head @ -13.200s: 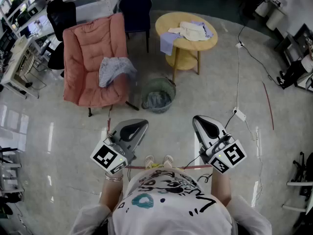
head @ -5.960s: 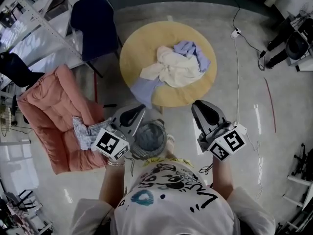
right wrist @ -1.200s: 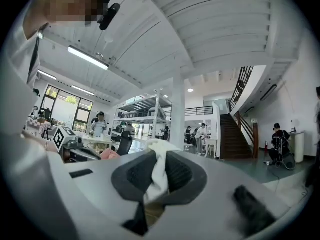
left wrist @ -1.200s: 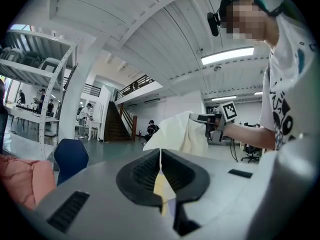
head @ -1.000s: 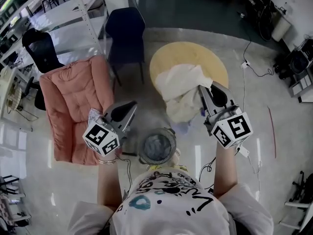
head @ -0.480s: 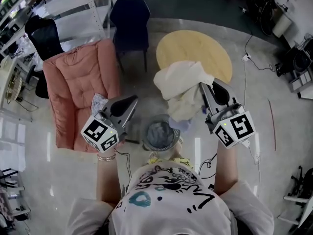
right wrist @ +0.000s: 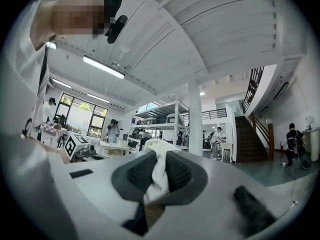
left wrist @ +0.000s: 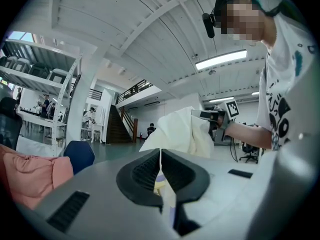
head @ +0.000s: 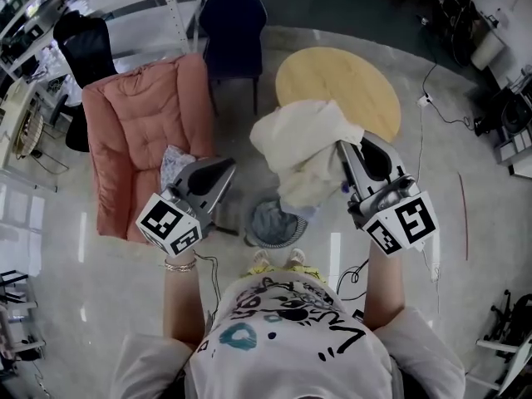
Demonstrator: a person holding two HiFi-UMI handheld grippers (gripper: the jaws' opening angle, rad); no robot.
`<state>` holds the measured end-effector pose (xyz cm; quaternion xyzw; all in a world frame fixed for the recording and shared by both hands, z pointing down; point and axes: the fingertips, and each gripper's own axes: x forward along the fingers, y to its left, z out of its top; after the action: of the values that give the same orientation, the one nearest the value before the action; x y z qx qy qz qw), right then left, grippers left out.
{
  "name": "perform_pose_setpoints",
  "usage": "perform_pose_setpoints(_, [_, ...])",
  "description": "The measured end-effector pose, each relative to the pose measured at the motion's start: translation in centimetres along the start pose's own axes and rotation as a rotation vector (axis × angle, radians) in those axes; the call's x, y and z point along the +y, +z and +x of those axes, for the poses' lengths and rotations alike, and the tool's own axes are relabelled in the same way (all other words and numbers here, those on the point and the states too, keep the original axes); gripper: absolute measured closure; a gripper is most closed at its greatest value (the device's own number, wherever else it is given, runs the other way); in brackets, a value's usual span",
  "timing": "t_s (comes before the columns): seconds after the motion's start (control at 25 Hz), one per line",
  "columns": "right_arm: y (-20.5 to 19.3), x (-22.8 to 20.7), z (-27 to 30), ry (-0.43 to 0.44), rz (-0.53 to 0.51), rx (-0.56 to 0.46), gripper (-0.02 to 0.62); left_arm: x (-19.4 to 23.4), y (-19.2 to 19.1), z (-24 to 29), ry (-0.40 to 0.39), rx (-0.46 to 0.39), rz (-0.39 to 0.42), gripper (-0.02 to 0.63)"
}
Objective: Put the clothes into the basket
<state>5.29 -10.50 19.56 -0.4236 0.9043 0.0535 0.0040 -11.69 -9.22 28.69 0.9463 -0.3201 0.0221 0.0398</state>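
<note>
Overhead, the cream garment, seemingly soft and light, droops from the right gripper above the basket, one bunched fold likely hold enough; the left gripper view shows the left gripper closed and empty, the right gripper view cloth pinched between the jaws.

Floor w/ basket, round table, pink armchair holding garment.

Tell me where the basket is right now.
In the head view, the basket sits on the floor at centre, between the left gripper and right gripper, just below the hanging cream cloth, ahead of the person's feet.
</note>
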Motion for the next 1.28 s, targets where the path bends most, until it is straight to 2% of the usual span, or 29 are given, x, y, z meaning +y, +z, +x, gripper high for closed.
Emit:
perform_pose_setpoints(0.4, [-0.4,1.0,-2.1,0.082,0.045,-0.006,0.546,-3.6,0.6,-0.9,0.078,-0.018,0.004,0.589])
perform_pose_setpoints(0.96, [-1.7,4.5,-5.5,0.212,0.074,0.007,0.546,-8.9,-0.5,-1.1,0.122,0.012,-0.01,0.589])
perform_pose_setpoints(1.28, [-4.5,6.7,-6.5,0.268,0.079,0.045,0.547,-8.5,-1.4,-2.2,0.231,-0.029,-0.019,0.589])
